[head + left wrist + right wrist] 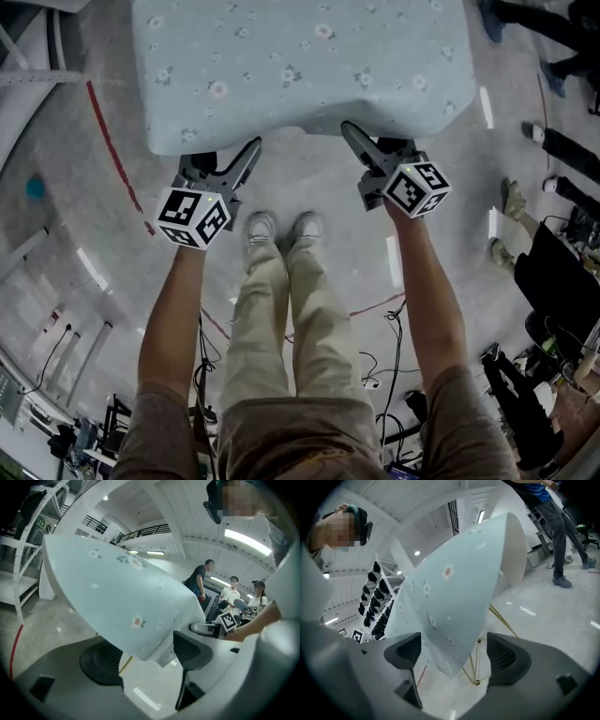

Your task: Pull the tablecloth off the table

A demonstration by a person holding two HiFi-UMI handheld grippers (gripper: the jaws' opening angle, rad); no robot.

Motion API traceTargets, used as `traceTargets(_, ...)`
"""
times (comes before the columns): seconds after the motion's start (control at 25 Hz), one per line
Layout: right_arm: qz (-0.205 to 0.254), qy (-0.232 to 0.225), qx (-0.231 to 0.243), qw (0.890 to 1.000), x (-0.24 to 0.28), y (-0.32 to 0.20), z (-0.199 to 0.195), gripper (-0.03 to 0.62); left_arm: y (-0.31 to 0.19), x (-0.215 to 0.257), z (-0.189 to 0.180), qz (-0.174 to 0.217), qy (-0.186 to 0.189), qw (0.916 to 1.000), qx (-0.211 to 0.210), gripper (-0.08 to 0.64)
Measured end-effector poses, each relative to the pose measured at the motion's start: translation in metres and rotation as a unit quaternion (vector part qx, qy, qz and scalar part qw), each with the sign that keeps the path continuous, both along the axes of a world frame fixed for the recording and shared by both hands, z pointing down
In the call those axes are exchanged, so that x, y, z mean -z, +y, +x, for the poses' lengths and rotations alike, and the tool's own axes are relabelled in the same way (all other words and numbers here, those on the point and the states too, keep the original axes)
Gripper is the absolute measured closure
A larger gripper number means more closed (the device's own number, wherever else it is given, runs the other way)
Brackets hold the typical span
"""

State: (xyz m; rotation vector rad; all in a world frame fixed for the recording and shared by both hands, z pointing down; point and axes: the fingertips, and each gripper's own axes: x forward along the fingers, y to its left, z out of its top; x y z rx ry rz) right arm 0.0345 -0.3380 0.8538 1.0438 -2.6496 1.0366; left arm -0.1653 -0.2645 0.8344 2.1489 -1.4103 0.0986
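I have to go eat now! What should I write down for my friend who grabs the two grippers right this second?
Left gripper: open, one hanging corner of the floral tablecloth between its jaws, not pinched.
Right gripper: open, the other near corner between its jaws, not pinched.
Tablecloth: fully spread over the gold-legged table.
Done: both grippers lined up.
To do: close on both corners, pull the cloth off.

— How many cloths?
— One pale blue flowered fabric tablecloth [300, 66].
— Tongs?
— Two grey plastic ones at the tablecloth's near edge: left tongs [246, 157], right tongs [354, 141]. Two black-and-white marker cubes [192, 217], one apiece.
— People beyond the tablecloth?
— Three standing bystanders [230, 591].
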Motion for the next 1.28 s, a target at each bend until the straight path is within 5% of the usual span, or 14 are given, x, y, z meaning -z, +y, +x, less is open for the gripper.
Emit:
traceTargets(0.36, 0.022, -0.034, 0.001, 0.999, 0.031, 0.001, -0.010, 0.283, -0.009, 0.028, 0.009, 0.025, 0.030, 0.9991, 0.015, 0.237)
traceTargets(0.84, 0.025, -0.087, -0.017, 0.996, 0.053, 0.016, -0.008, 0.556, 0.003, 0.043, 0.015, 0.038, 0.045, 0.9982, 0.015, 0.432)
traceTargets(1.28, 0.035, -0.076, -0.015, 0.996, 0.085, 0.042, -0.013, 0.586, 0.027, 0.081, 0.022, 0.044, 0.029, 0.9985, -0.012, 0.538)
